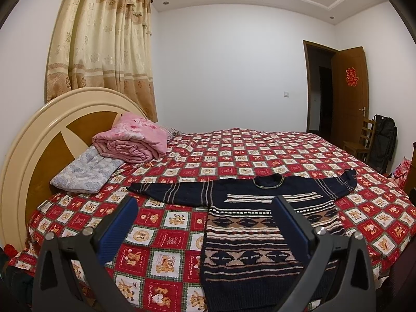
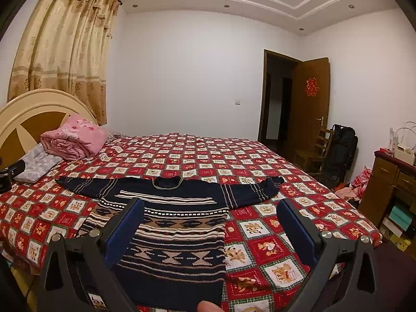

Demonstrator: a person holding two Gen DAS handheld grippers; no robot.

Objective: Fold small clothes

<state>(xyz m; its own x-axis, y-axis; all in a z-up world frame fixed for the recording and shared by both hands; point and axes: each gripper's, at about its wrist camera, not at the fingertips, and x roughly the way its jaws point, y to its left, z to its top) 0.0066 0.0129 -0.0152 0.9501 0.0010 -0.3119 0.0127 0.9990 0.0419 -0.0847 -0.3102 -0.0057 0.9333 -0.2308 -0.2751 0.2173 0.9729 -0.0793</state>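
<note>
A small dark navy knitted sweater [image 1: 260, 236] with tan and white patterned bands lies flat on the bed, front up, both sleeves spread out sideways, neck away from me. It also shows in the right wrist view [image 2: 174, 236]. My left gripper [image 1: 205, 202] is open and empty, held above the sweater's left side near the bed's front edge. My right gripper [image 2: 210, 205] is open and empty, above the sweater's right side. Neither touches the cloth.
The bed has a red checked cartoon bedspread [image 1: 234, 150]. A folded pink quilt [image 1: 132, 140] and a grey-blue pillow [image 1: 85, 171] lie by the headboard [image 1: 31, 140]. A wooden chair [image 2: 314, 150], black bag [image 2: 340, 150] and cabinet [image 2: 387, 184] stand on the right.
</note>
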